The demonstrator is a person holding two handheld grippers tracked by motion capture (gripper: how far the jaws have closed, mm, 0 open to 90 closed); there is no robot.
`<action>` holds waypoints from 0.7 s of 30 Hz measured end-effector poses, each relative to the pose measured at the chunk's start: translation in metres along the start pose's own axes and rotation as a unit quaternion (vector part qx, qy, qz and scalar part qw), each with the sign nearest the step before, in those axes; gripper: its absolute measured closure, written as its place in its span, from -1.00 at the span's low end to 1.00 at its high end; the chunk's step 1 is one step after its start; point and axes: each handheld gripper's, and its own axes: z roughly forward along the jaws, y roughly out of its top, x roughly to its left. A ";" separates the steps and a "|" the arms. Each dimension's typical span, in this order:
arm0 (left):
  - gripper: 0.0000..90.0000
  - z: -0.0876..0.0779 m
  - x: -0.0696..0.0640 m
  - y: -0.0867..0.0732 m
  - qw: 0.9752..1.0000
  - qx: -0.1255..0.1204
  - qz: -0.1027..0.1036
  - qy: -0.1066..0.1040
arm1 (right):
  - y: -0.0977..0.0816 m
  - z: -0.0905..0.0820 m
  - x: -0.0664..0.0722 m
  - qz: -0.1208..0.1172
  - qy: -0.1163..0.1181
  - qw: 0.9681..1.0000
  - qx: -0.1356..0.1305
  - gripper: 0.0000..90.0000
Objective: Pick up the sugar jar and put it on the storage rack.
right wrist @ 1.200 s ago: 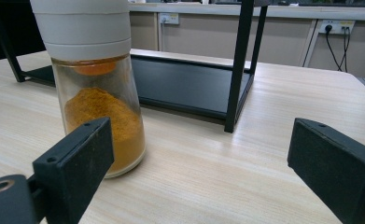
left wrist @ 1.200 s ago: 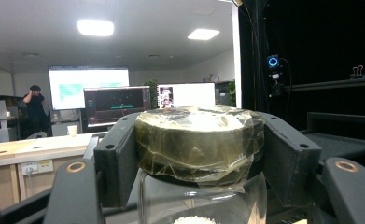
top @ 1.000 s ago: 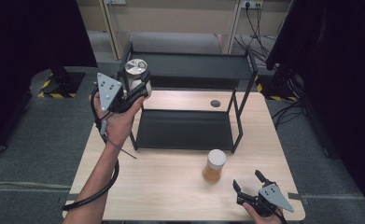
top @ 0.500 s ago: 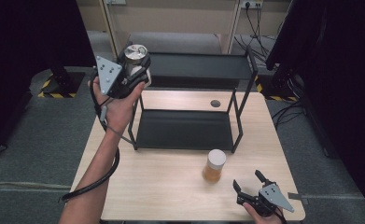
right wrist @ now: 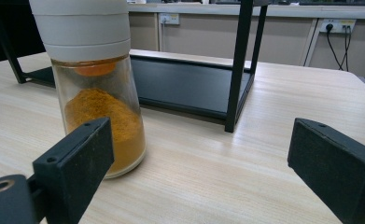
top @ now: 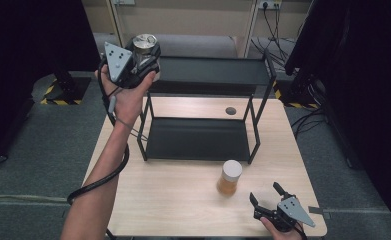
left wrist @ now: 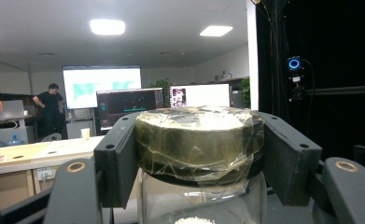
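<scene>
High view: the left hand-held gripper is raised above the left end of the black 2-tier rack, its jaws clamped on the taped lid of a clear jar. Right of that, in front of the rack, a white-capped spice jar of orange powder stands on the tabletop. Further right of the rack's front, the right hand-held gripper rests near the tabletop's edge, jaws apart and empty.

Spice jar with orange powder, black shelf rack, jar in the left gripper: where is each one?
spice jar [right wrist: 103, 116], right gripper view, glass body.
black shelf rack [top: 198, 139], high view, lower shelf.
taped-lid jar [left wrist: 199, 140], left gripper view, lid side.
</scene>
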 end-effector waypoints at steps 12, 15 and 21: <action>-0.23 0.027 0.007 -0.005 1.000 0.019 0.006 0.002 | 0.000 0.000 0.000 0.001 0.000 1.000 0.000 -0.84; -0.23 0.033 0.008 -0.005 1.000 0.020 0.006 0.006 | 0.000 0.000 -0.001 0.001 0.001 1.000 -0.001 -0.84; -0.23 0.041 0.013 -0.005 1.000 0.025 0.002 0.014 | -0.001 -0.001 -0.001 0.000 0.001 1.000 -0.002 -0.84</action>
